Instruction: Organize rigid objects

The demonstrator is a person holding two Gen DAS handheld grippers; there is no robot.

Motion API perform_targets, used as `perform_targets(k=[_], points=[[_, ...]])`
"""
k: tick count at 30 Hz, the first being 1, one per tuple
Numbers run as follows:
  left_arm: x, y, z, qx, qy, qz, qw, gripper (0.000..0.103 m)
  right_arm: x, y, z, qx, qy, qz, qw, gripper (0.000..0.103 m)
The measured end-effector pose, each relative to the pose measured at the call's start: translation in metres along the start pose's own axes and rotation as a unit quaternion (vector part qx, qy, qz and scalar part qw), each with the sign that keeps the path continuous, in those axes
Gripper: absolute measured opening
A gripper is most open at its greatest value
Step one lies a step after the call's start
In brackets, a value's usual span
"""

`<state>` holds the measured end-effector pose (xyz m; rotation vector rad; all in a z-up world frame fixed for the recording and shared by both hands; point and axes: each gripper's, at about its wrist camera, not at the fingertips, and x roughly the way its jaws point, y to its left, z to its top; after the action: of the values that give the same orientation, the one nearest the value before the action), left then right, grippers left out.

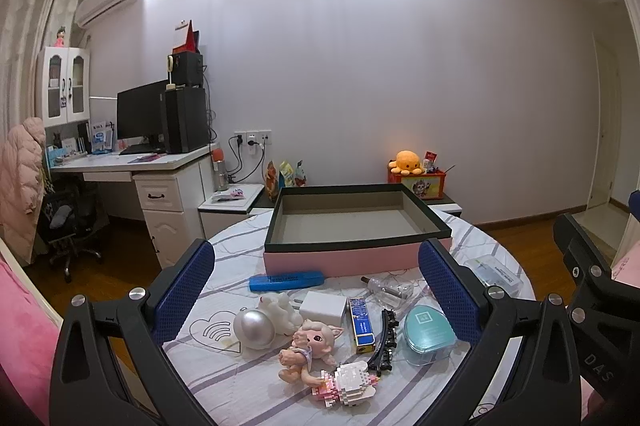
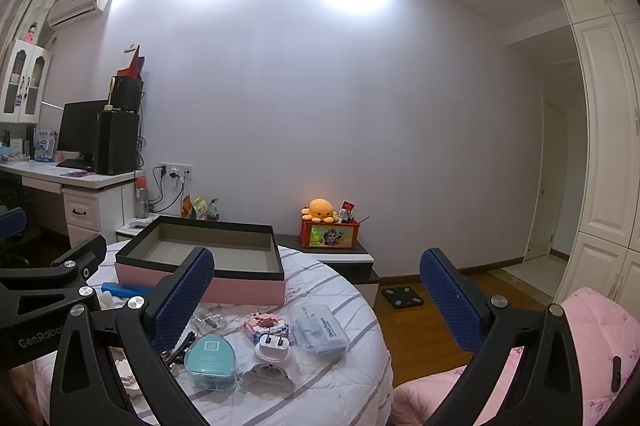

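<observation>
Both tongs hang above the near edge of a round tabletop (image 1: 240,378) covered with a striped white cloth. The left tongs (image 1: 316,290) stand wide open with nothing between the blue pads, and the right tongs (image 2: 316,296) are spread just as wide and likewise hold nothing. At the far side of the tabletop sits a shallow box (image 1: 356,222) with a dark rim, pink outer wall and bare grey floor. Just in front of it lies a blue bar (image 1: 286,280), and nearer the camera the loose things are scattered close together: a silver ball (image 1: 254,328) touching a white figure, a white charger (image 1: 323,307), a narrow blue carton (image 1: 362,324), a curved black track piece (image 1: 385,342), a teal heart-shaped case (image 1: 428,334), a pink doll (image 1: 310,346) and a pink and white brick model (image 1: 348,384). A clear bottle (image 1: 388,290) lies near the box. In the right wrist view, a clear plastic case (image 2: 320,330) rests beside a white plug (image 2: 274,346).
</observation>
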<state>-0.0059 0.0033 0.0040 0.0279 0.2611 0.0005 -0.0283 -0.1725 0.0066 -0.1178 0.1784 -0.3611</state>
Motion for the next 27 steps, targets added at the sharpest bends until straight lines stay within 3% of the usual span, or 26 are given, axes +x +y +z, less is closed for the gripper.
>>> perform_targets(k=[27], points=[[0.001, 0.0016, -0.0006, -0.003, 0.001, -0.008, 1.0, 0.103, 0.0056, -0.0002, -0.0045, 0.001, 0.013, 0.004, 1.0, 0.103]])
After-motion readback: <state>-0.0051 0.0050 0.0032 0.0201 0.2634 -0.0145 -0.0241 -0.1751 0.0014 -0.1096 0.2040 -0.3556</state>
